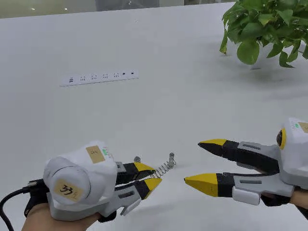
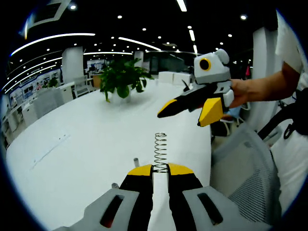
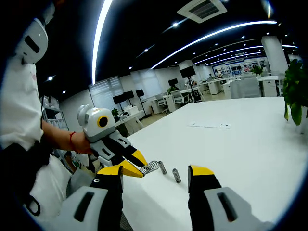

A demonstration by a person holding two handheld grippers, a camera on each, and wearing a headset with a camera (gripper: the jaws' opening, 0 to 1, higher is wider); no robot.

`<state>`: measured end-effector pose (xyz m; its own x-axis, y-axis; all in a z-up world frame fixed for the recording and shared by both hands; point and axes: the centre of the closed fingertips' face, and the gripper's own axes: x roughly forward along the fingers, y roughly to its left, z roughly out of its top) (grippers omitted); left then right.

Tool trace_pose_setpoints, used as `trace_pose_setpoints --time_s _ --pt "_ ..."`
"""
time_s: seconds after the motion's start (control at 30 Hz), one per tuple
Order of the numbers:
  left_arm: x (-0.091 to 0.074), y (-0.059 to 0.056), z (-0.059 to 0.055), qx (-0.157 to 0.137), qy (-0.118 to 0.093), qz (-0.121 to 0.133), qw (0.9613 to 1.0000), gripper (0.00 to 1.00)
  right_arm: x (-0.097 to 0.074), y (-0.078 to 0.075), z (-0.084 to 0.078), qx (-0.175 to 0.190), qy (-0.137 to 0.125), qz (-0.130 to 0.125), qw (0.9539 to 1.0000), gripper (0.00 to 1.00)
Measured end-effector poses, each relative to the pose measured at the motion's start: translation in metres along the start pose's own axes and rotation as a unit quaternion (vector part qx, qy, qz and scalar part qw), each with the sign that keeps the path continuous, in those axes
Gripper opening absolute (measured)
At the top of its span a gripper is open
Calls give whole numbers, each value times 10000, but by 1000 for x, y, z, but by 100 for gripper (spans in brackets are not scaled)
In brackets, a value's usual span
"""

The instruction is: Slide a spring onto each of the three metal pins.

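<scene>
My left gripper (image 1: 157,175) is at the lower left of the head view, shut on one end of a small metal spring (image 1: 163,168). The spring sticks out ahead of the yellow tips (image 2: 160,151) and hangs just above the white table. A short upright metal pin (image 1: 137,159) stands on the table just beside the left jaws, and it appears again in the left gripper view (image 2: 135,161). A second pin (image 2: 114,185) stands closer in. My right gripper (image 1: 192,161) hovers open at the right, its tips pointing at the spring, nothing between them. From its own view the spring (image 3: 150,167) is just ahead.
A white power strip (image 1: 99,77) lies at the middle left of the table (image 1: 159,110). A potted green plant (image 1: 269,24) stands at the far right corner. A grey mesh chair (image 2: 250,178) sits beside the table edge. Two small ribbed metal pieces (image 3: 176,175) stand near the spring.
</scene>
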<state>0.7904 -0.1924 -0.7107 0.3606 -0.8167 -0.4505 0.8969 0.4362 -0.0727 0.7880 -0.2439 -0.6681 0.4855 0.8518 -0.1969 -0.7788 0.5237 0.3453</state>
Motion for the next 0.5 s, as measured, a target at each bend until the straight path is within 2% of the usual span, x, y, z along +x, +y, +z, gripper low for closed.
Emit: trace_pose_setpoints --time_s 0.1,0.23,0.4,0.5 --pt "-7 -3 15 -99 -293 49 9995 10 7 6 14 283 -295 12 9992 48" --pt "-14 -6 31 -226 -601 74 9979 10 13 13 22 379 -406 40 9984 39" --pt "-19 -12 42 -331 -853 49 9958 10 19 25 34 507 -591 114 9969 33" --pt "-22 -16 48 -422 -1001 40 9941 10 22 30 38 492 -601 118 9969 30"
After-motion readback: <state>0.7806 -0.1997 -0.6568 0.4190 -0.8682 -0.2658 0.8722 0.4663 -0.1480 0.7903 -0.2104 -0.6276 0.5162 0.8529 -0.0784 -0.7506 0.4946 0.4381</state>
